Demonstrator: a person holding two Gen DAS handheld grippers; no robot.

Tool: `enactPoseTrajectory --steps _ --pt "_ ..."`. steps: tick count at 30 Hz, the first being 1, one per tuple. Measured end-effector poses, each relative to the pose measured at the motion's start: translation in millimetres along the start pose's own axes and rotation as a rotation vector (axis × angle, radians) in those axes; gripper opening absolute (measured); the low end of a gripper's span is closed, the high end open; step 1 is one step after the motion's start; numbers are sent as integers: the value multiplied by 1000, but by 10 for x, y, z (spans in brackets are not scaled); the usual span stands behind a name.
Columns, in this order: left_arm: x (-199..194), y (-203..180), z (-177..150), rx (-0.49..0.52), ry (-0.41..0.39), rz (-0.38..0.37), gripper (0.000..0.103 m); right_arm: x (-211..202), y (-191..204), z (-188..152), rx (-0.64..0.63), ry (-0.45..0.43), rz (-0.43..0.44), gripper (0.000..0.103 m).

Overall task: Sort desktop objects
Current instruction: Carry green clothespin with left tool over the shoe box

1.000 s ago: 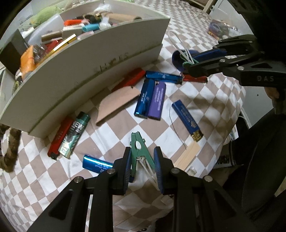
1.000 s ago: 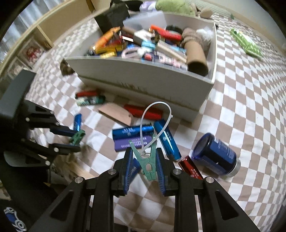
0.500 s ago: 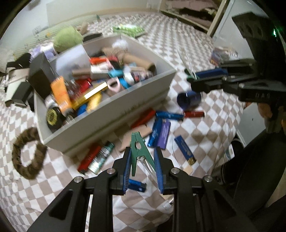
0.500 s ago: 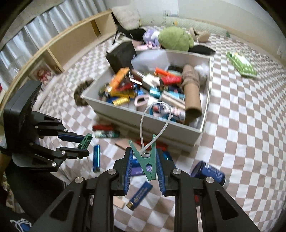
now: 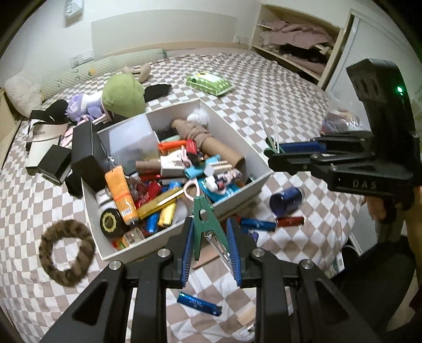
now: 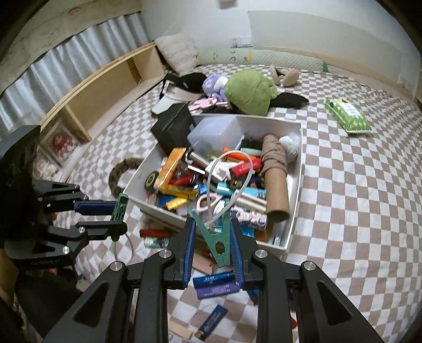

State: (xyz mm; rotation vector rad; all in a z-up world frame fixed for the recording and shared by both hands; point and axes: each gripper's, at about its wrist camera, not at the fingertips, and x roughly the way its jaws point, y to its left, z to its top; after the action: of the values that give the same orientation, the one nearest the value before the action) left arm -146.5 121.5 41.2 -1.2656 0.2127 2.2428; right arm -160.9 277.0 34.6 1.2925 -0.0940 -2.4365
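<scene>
left gripper (image 5: 209,241) clamped on green clothespin (image 5: 204,224), right gripper (image 6: 213,246) on another (image 6: 215,237); light stiff plastic, gripped mid-body, bin (image 5: 232,129) at 12 o'clock.

Legible text, left wrist view — "DAS" in raised letters on the black body of the right hand-held gripper (image 5: 274,155), at about 3 o'clock. White visor (image 5: 43,139) at 10 o'clock: partial print "…LANDI". Print on the blue lighters and the green wipes pack — too small to read.

Bedrm: checkered bed (image 5: 263,87), white wall (image 5: 158,23), wood shelf (image 6: 105,87).
</scene>
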Motion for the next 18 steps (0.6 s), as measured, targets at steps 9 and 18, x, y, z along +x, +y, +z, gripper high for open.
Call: enactPoseTrajectory --steps 9,18 --pt "-19 46 313 -62 -69 23 25 -32 -75 170 48 -51 -40 26" --pt "-53 116 635 -127 -152 29 25 93 -232 328 103 -56 -86 26"
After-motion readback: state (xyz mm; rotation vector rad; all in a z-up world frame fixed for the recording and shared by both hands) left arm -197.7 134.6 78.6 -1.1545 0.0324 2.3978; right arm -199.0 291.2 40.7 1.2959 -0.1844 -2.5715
